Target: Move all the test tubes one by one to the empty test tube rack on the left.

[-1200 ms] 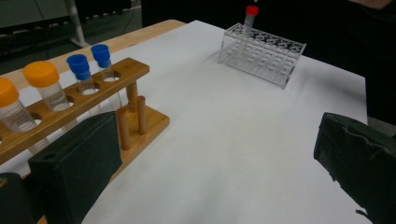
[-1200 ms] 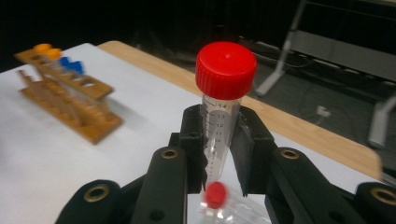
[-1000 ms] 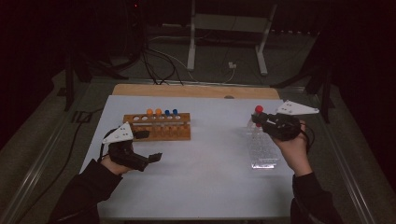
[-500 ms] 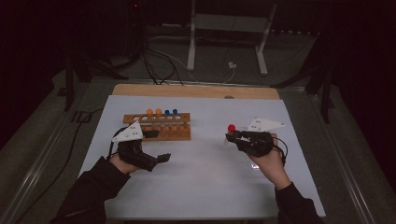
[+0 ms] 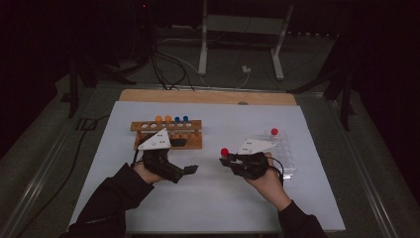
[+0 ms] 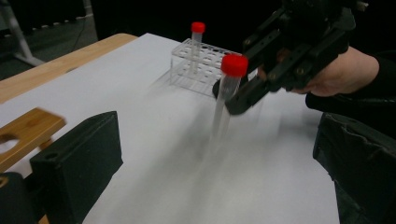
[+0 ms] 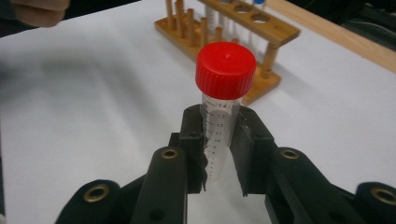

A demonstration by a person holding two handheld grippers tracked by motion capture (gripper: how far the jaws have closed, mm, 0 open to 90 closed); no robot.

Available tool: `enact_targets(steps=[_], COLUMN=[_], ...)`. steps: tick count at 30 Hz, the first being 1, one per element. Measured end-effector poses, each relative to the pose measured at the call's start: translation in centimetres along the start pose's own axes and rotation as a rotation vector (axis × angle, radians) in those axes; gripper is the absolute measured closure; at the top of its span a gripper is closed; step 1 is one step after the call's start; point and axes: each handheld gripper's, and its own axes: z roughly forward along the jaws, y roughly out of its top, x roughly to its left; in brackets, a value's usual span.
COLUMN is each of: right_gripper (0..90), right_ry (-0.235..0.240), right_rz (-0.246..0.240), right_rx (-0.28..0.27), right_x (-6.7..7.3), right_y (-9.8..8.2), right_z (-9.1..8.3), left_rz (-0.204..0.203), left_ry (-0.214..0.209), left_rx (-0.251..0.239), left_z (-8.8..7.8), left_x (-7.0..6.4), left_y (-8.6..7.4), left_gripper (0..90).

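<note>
Jaws of the right gripper are clamped on a clear tube with a red cap, pinching it just below the cap so that the printed scale on its wall (small dark numbers) shows between the pads. In the high view that gripper is held above the white table sheet, near the middle, with the red cap pointing up. Just behind the hand sits a clear plastic rack, and one more red-capped tube stands in its far part. The left gripper hangs low over the sheet, just in front of the wooden rack, well apart from the right one. Its jaws stand apart with nothing between them. Orange- and blue-capped tubes stand along the wooden rack's back row.
</note>
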Motion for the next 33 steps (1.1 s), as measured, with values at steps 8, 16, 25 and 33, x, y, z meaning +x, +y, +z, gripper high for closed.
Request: enact_targets(steps=[8,16,25,33], right_gripper=[74.5,74.5,74.5,74.4], right_ry=[0.021,0.035,0.039,0.032], right_rz=[-0.007,-0.004,-0.004,0.0], right_rx=[0.004,-0.004,-0.005,-0.004], right_x=[0.8,1.0,1.1,0.9], right_y=[0.1,0.2,0.2,0.2], right_z=[0.5,0.4,0.4,0.4], left_rz=[0.014,0.03,0.064,0.103], left_ry=[-0.021,-0.039,-0.037,-0.046], left_rx=[-0.006,0.0,0.006,0.02], left_z=[2.0,4.2,5.7,5.9], left_x=[-0.5,-0.7,-1.0,-1.2], left_y=[1.0,1.6,1.9,2.0], left_gripper=[8.1,27.1,55.9,71.3])
